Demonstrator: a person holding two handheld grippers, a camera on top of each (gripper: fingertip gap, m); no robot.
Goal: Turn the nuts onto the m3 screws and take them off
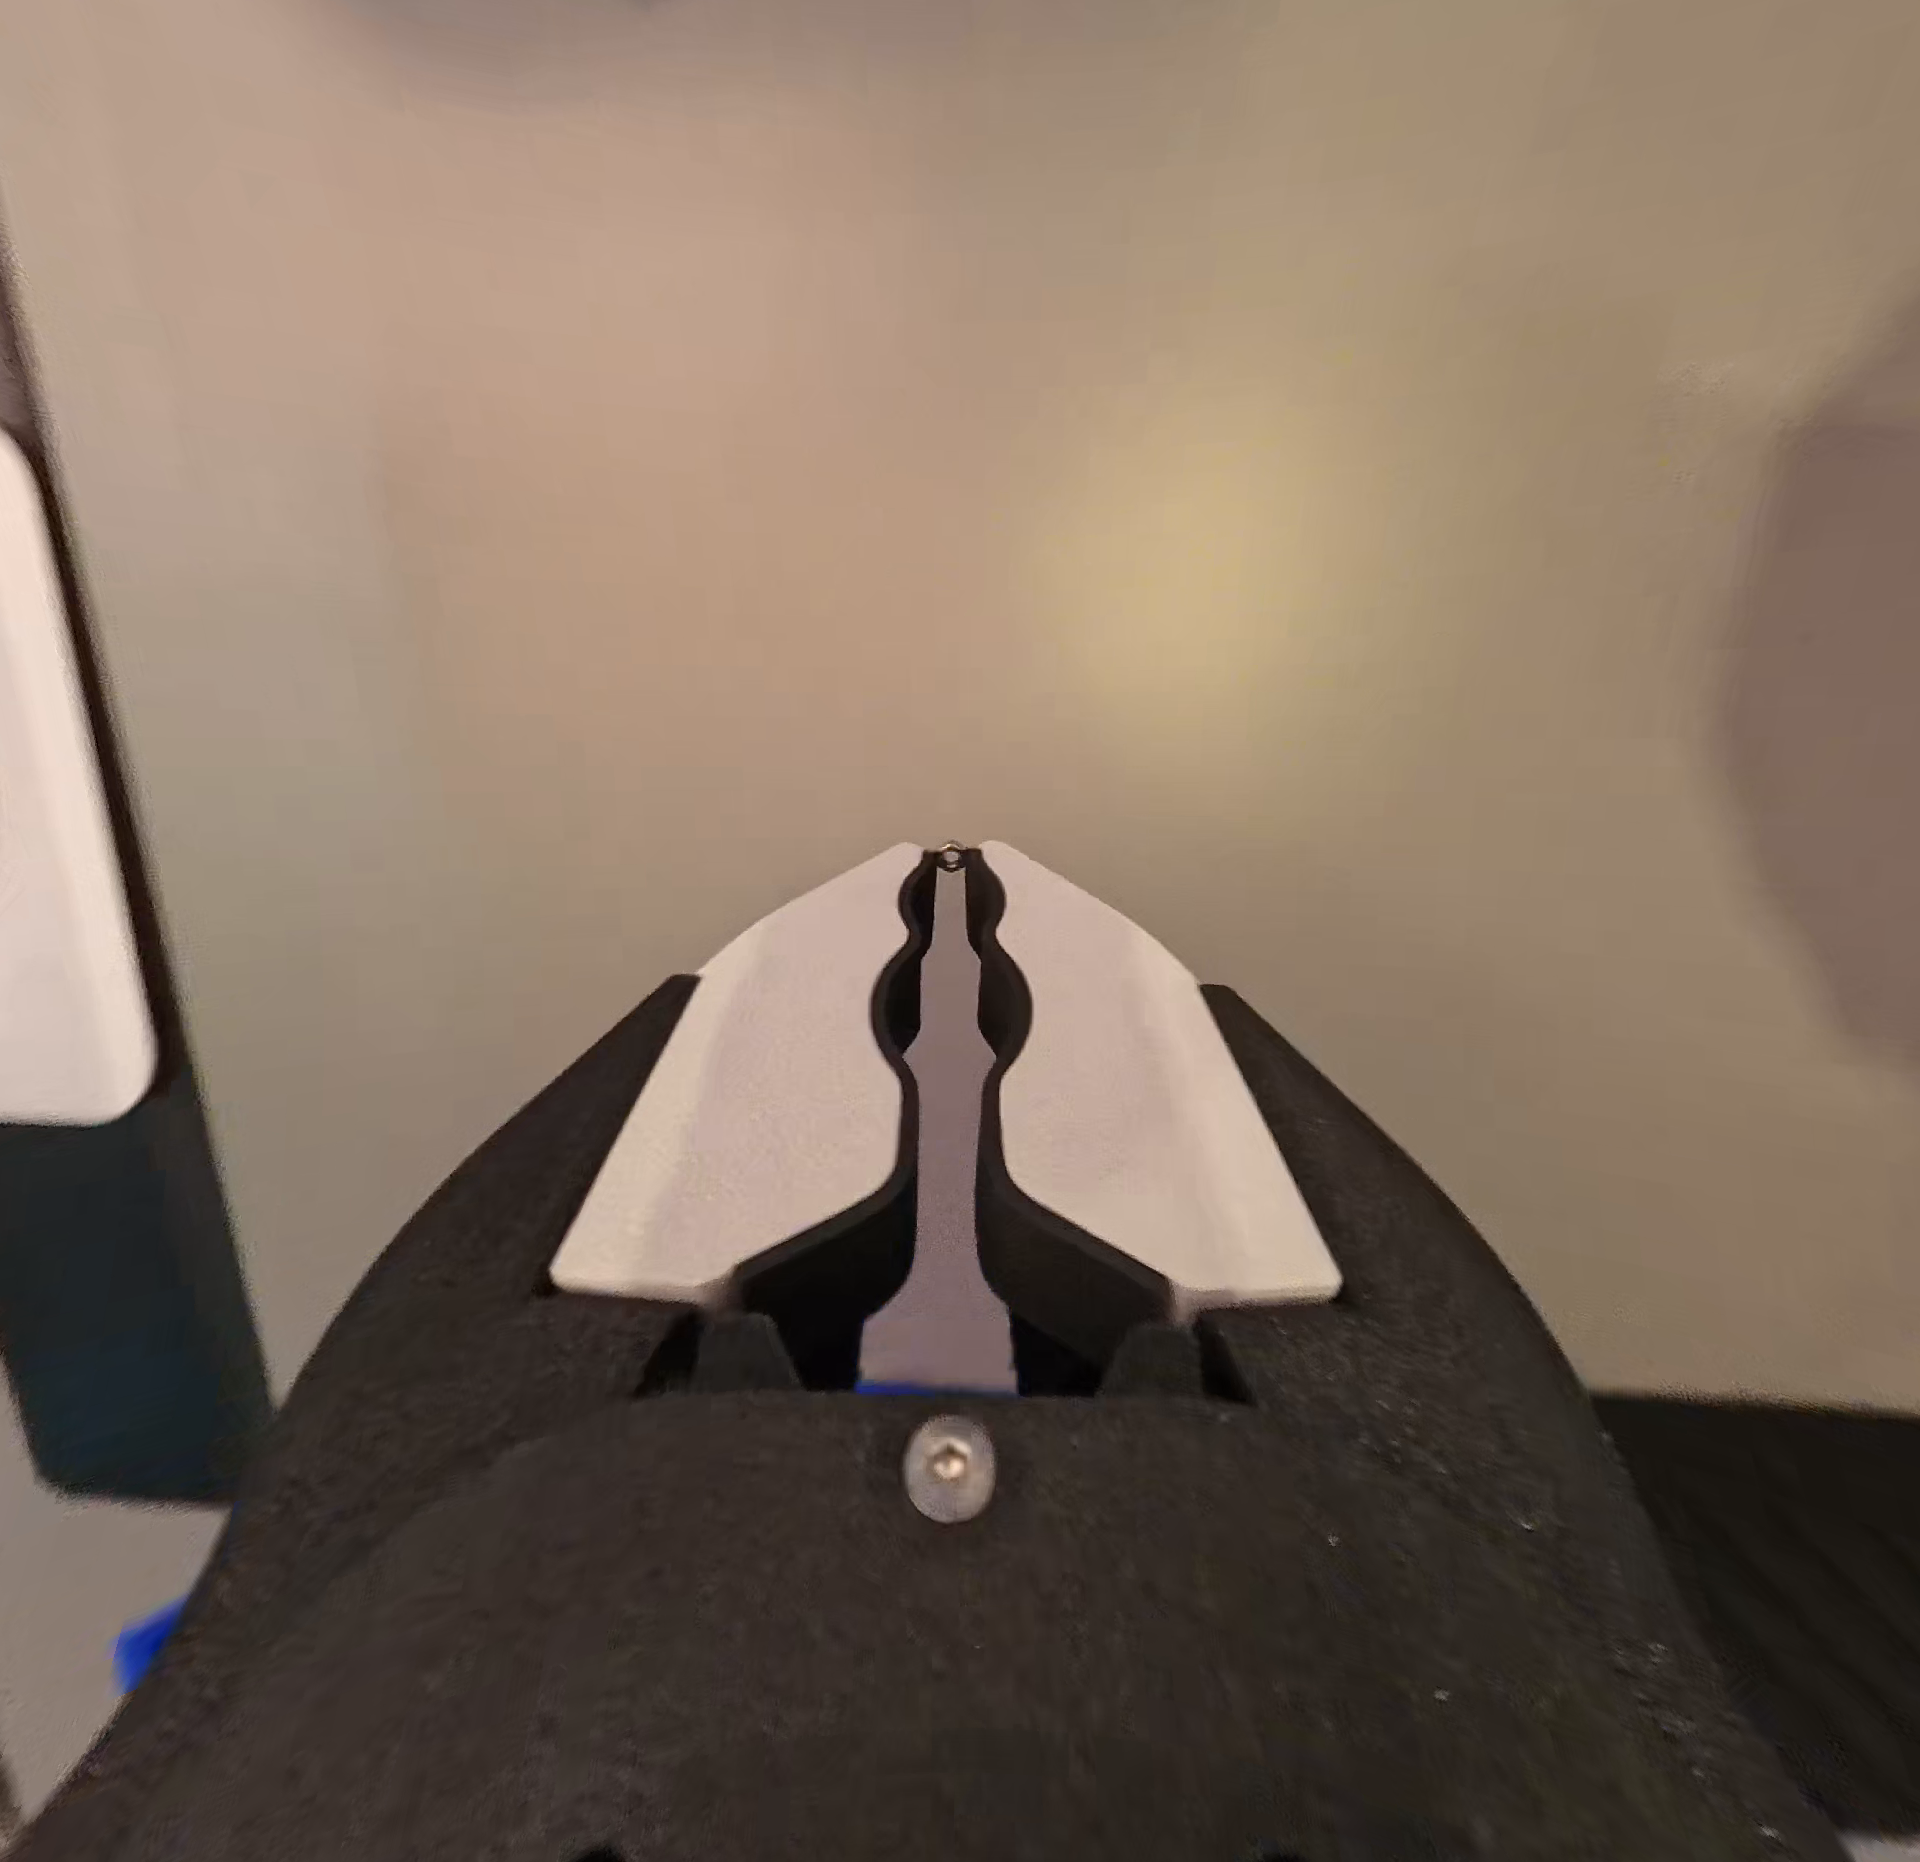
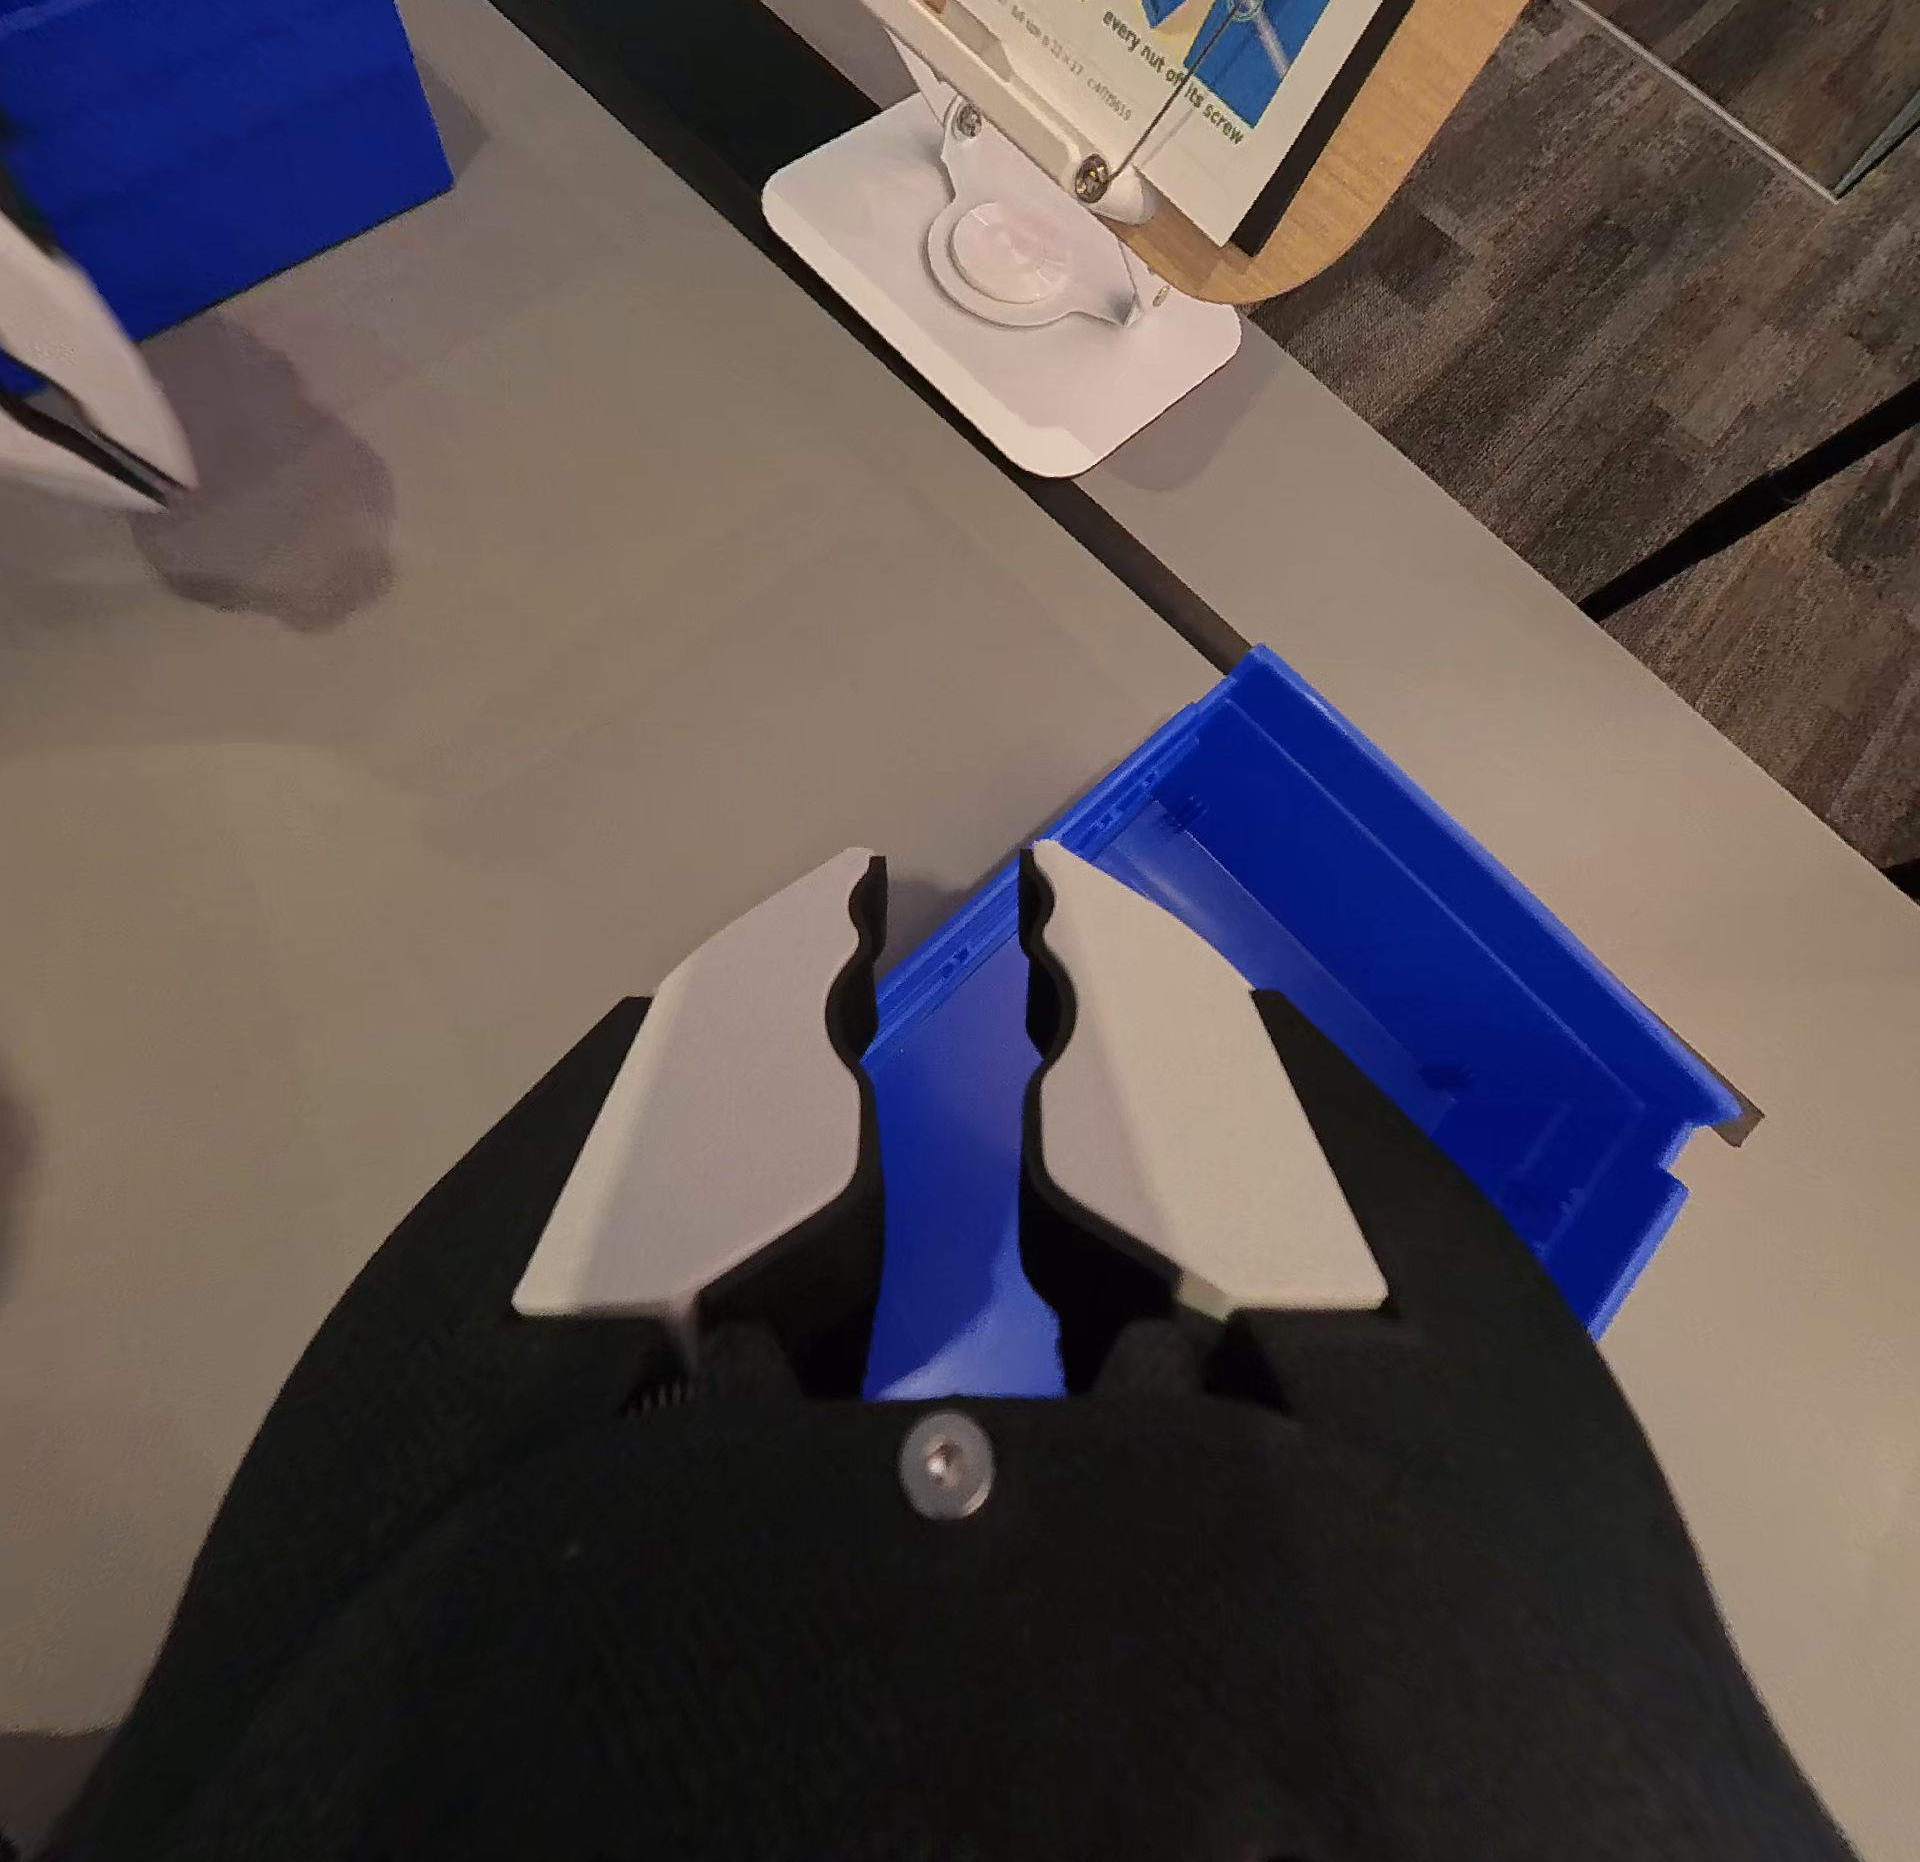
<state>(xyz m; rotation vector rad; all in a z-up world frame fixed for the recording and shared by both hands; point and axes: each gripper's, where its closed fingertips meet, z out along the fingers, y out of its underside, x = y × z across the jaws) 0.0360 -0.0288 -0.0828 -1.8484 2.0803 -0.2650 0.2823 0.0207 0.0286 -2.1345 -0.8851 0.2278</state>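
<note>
In the left wrist view my left gripper [image 1: 951, 858] is shut on a tiny metal nut [image 1: 951, 856], pinched at the very fingertips above the bare grey table [image 1: 935, 462]. It also shows at the left edge of the right wrist view [image 2: 94, 399]. My right gripper [image 2: 954, 877] is open and empty. It hovers over the near end of a blue bin [image 2: 1351, 981] that lies on the table. The bin's inside looks empty where it shows. No screw is visible in either view.
A second blue bin [image 2: 208, 119] stands at the far left. A white stand [image 2: 997, 285] holding an instruction card [image 2: 1174, 36] sits at the table's far edge [image 2: 1143, 555]. Beyond the edge is dark floor [image 2: 1558, 358]. The right gripper's finger [image 1: 52, 773] shows at the left edge.
</note>
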